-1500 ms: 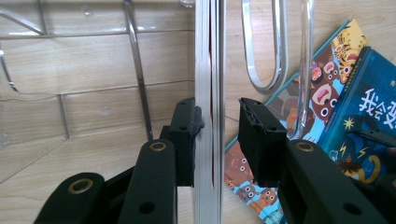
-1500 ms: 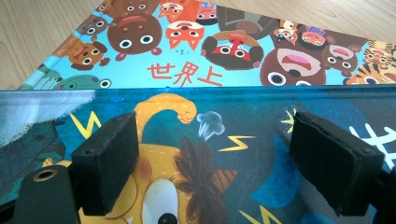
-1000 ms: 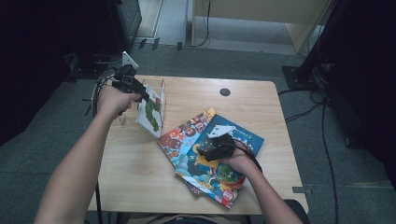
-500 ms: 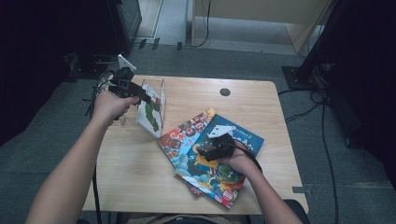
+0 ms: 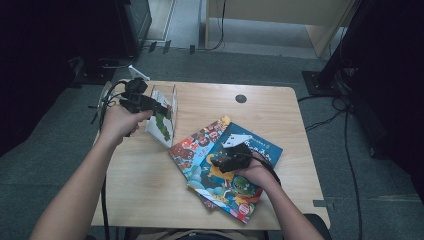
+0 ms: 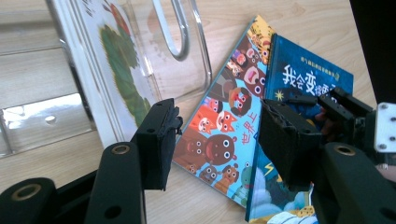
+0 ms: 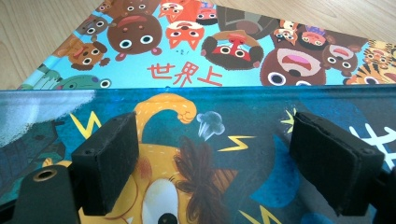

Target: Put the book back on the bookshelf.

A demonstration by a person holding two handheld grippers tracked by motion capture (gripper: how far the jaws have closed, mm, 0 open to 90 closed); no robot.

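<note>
Pale wood counter [image 5: 150, 190], with a clear acrylic book stand [image 5: 167, 97] near its far left corner and a white picture book with a green leaf cover [image 5: 161, 127] leaning upright inside it. Left claw [image 5: 162, 109] held level just beside that stand, gripped in the left hand [image 5: 120, 122]; jaws have just been opening, now spread apart with nothing between the pads. From the left gripper view, same spread jaws, left claw [image 6: 215, 140] aimed past the leaf book [image 6: 116, 65] toward the books lying flat; leaf book just beside one jaw, not pinched. Curved metal loop [image 6: 175, 32] visible through the stand's clear wall [image 6: 187, 70].

Toward the middle and near right of the counter, overlapping picture books lying flat: an animal-faces book with red Chinese lettering [image 5: 200, 145] underneath, a dark blue book with a yellow lion [image 5: 235, 185] on top. Possibly a third book beneath them, hard to tell from above. Right claw [image 5: 220, 161] low over the blue book, right hand [image 5: 252, 172] resting on the cover. In the right gripper view, right claw [image 7: 212, 156] with jaws spread wide, lion cover [image 7: 187, 177] lying below the gap, pads not clamping it; animal-faces book [image 7: 187, 46] just beyond the blue book's edge.

Small dark round grommet [image 5: 241, 98] near the counter's far edge, well apart from the books.
</note>
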